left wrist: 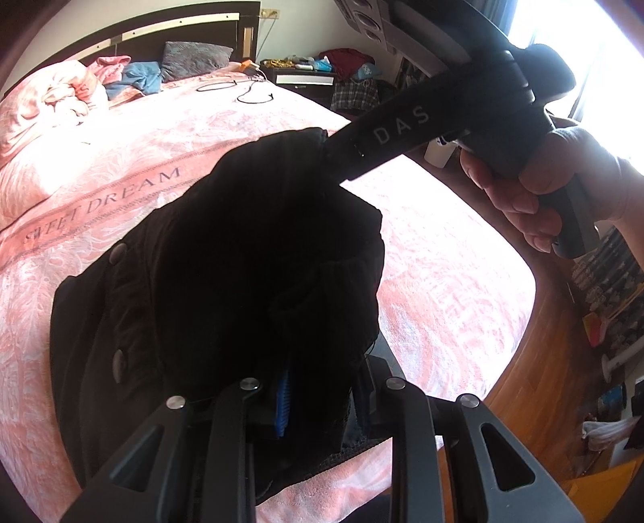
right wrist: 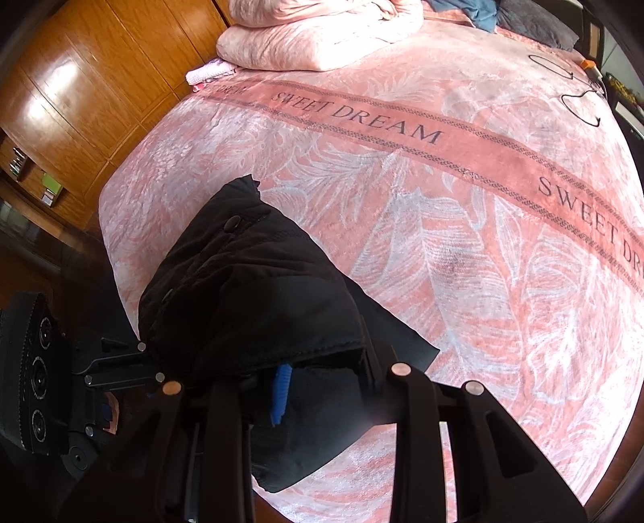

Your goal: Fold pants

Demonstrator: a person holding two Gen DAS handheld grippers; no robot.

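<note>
**Black pants bunched at the bed's corner, held in the right gripper**

The right gripper [right wrist: 322,386] is closed on a fold of the black pants [right wrist: 249,293], a blue pad [right wrist: 280,396] showing at the pinch. The pants lie heaped on the pink bedspread [right wrist: 463,257], near the bed's corner, with a round button [right wrist: 232,223] facing up. The left gripper [right wrist: 120,374] sits just beside the heap at the left edge; its jaws are hidden. A folded pink duvet [right wrist: 314,36] rests at the far end, before a wooden wardrobe [right wrist: 80,80].

A home bedroom: pink-blanketed bed [left wrist: 201,161], headboard [left wrist: 133,28], wooden wardrobe [right wrist: 80,80].
</note>
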